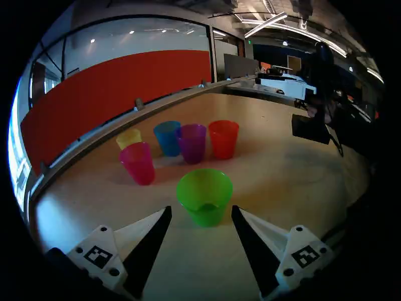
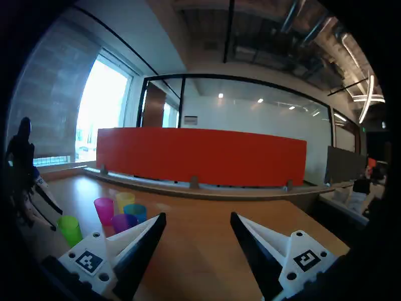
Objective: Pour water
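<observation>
A green cup (image 1: pixel 204 195) stands upright on the wooden table (image 1: pixel 280 175), just ahead of my left gripper (image 1: pixel 200 209). That gripper is open, one fingertip on either side of the cup's base without pressing on it. Something darker lies at the cup's bottom. Behind it stand a pink cup (image 1: pixel 138 163), a yellow cup (image 1: pixel 129 138), a blue cup (image 1: pixel 167 138), a purple cup (image 1: pixel 191 143) and an orange cup (image 1: pixel 223 139). My right gripper (image 2: pixel 198 215) is open over bare table with nothing between its fingers. The green cup (image 2: pixel 70 229) and the cluster (image 2: pixel 123 210) lie to its left.
A low ledge with an orange wall panel (image 1: pixel 115 95) runs along the table's far edge. At the right stands a dark figure (image 1: pixel 323 75) with a dark block (image 1: pixel 311 128) below it. The other gripper's white fingers (image 2: pixel 42 198) show at the far left of the right gripper view.
</observation>
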